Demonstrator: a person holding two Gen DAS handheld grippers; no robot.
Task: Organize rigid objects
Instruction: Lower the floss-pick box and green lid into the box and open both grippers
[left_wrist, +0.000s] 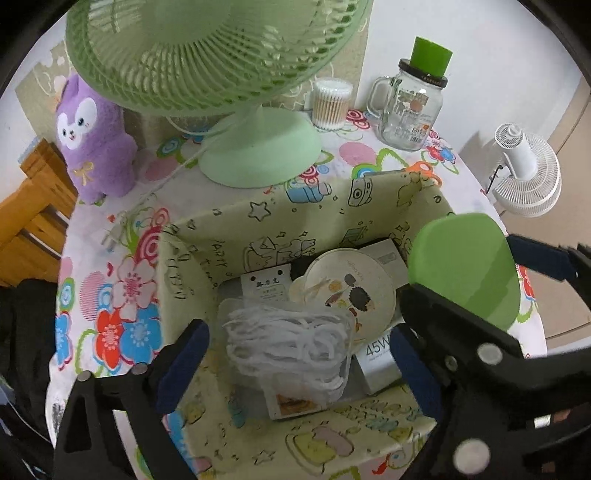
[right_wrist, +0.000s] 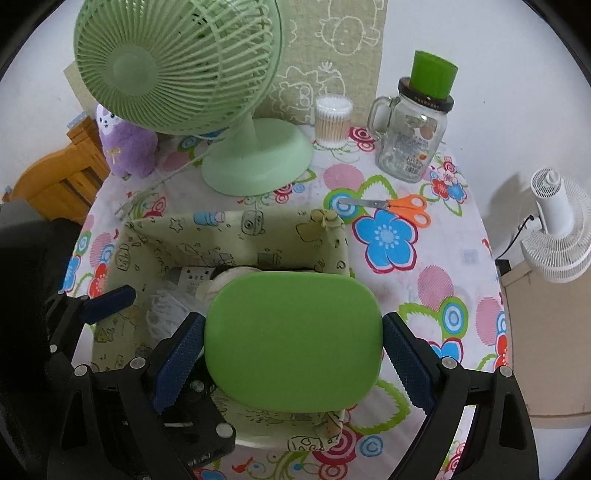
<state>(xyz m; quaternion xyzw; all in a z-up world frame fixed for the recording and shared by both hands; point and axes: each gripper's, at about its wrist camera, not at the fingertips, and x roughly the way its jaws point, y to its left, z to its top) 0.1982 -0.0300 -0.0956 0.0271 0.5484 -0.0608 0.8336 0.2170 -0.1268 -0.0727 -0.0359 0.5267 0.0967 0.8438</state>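
Observation:
A fabric basket (left_wrist: 295, 210) with a cartoon print stands on the flowered tablecloth. In it lie a clear bag of white cord (left_wrist: 291, 343), a round printed case (left_wrist: 351, 291), a white "45W" box (left_wrist: 380, 354) and a white card (left_wrist: 264, 288). My left gripper (left_wrist: 295, 365) is open over the basket; the bag of cord lies between its fingers and the pads do not press on it. My right gripper (right_wrist: 293, 360) is shut on a green rounded box (right_wrist: 291, 339), held above the right half of the basket (right_wrist: 229, 225). That green box (left_wrist: 465, 269) also shows at the right in the left wrist view.
Behind the basket stand a green desk fan (right_wrist: 255, 162), a purple plush toy (right_wrist: 125, 147), a tub of cotton swabs (right_wrist: 332, 118) and a glass mug jar (right_wrist: 410, 136) topped by a green cup. Orange scissors (right_wrist: 402, 206) lie right of the basket. A white fan (right_wrist: 557, 229) is past the table's right edge.

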